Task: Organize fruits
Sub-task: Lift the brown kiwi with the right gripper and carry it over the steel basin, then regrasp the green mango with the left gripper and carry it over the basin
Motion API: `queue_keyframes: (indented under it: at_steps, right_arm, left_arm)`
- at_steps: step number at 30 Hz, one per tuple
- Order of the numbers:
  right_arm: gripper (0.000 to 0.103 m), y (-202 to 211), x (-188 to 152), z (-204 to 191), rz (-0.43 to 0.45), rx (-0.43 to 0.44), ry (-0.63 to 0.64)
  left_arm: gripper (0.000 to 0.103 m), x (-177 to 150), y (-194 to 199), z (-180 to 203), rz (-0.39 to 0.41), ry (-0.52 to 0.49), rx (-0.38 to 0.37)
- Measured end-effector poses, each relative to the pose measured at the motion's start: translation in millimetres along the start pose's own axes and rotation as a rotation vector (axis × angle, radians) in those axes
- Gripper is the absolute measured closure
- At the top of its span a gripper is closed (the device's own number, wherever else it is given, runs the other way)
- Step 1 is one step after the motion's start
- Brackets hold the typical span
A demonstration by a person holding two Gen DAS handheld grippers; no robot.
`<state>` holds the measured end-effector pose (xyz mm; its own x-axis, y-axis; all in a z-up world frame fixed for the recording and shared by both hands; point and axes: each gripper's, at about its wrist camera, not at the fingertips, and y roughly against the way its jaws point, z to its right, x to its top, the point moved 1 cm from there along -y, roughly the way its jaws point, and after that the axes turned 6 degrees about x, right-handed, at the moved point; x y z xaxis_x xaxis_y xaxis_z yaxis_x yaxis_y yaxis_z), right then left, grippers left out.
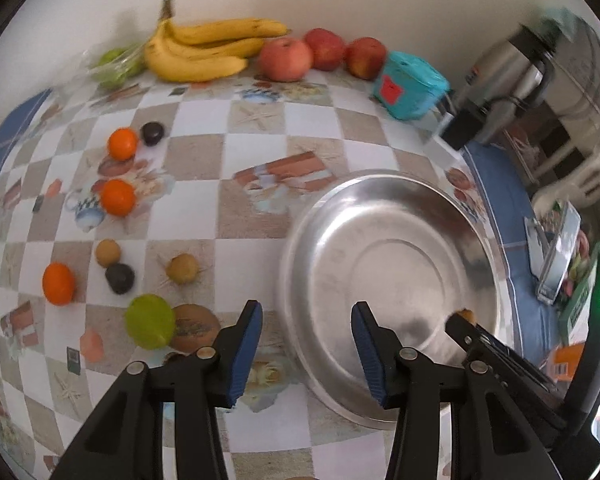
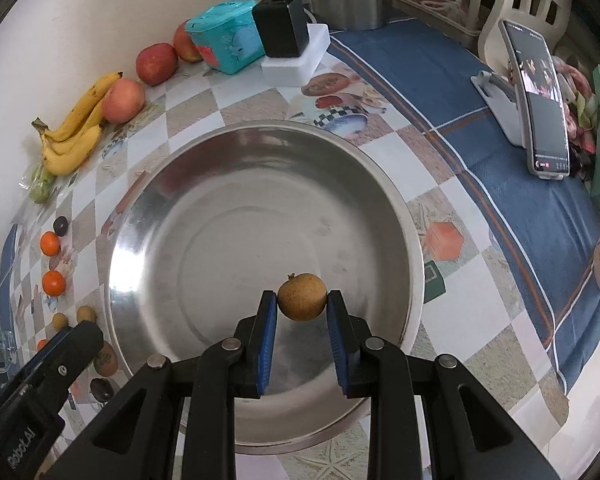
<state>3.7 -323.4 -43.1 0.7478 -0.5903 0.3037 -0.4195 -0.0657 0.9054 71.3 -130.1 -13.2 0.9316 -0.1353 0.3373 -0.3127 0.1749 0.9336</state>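
My right gripper [image 2: 302,300] is shut on a small round brown fruit [image 2: 302,297] and holds it over the near part of a large steel bowl [image 2: 148,200]. The bowl [image 1: 312,240] holds no fruit. My left gripper [image 1: 307,320] is open and empty above the bowl's left rim. The right gripper [image 1: 462,318] shows at the lower right of the left wrist view. Left of the bowl lie oranges [image 1: 118,197], small brown fruits [image 1: 183,268], dark fruits [image 1: 119,278], a green fruit [image 1: 150,321] and a kiwi [image 1: 194,328].
Bananas [image 1: 204,50], red apples [image 1: 286,59] and bagged green fruit [image 1: 116,65] lie along the back wall. A teal box [image 1: 410,86], a black charger [image 2: 282,26] on a white block and a steel kettle [image 1: 508,72] stand behind. A phone on a stand [image 2: 540,100] is at right.
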Motion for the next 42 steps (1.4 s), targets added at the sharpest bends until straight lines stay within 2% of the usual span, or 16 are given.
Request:
queue_keyframes:
  at_steps: [8, 14, 19, 27, 32, 36, 42]
  right_arm:
    - [0.077, -3.3, -5.8, -6.0, -0.019, -0.007, 0.032]
    - [0.077, -1.6, -6.4, -15.1, -0.030, -0.008, 0.058]
    - [0.077, -0.1, -6.6, -21.6, -0.030, -0.005, 0.079]
    - [0.077, -1.8, -10.2, -24.0, -0.044, -0.012, 0.098]
    - [0.077, -2.5, -9.1, -23.6, -0.044, -0.012, 0.096]
    - [0.077, -3.4, -9.2, -23.6, -0.048, -0.012, 0.094]
    - [0.077, -3.0, -9.6, -24.1, -0.047, -0.013, 0.100]
  left_arm:
    - [0.054, 2.3, -6.9, -72.3, -0.066, 0.220, -0.023]
    - [0.053, -1.4, -11.0, -116.3, -0.104, 0.333, -0.022]
    - [0.053, -13.7, -17.8, -117.8, -0.154, 0.317, -0.017]
    - [0.053, -24.8, -15.3, -132.1, -0.156, 0.299, 0.092]
    - [0.053, -33.2, -27.4, -150.4, -0.199, 0.328, 0.173]
    - [0.053, -44.5, -40.3, -163.4, -0.268, 0.362, 0.161]
    - [0.052, -51.0, -38.5, -164.7, -0.282, 0.323, 0.184]
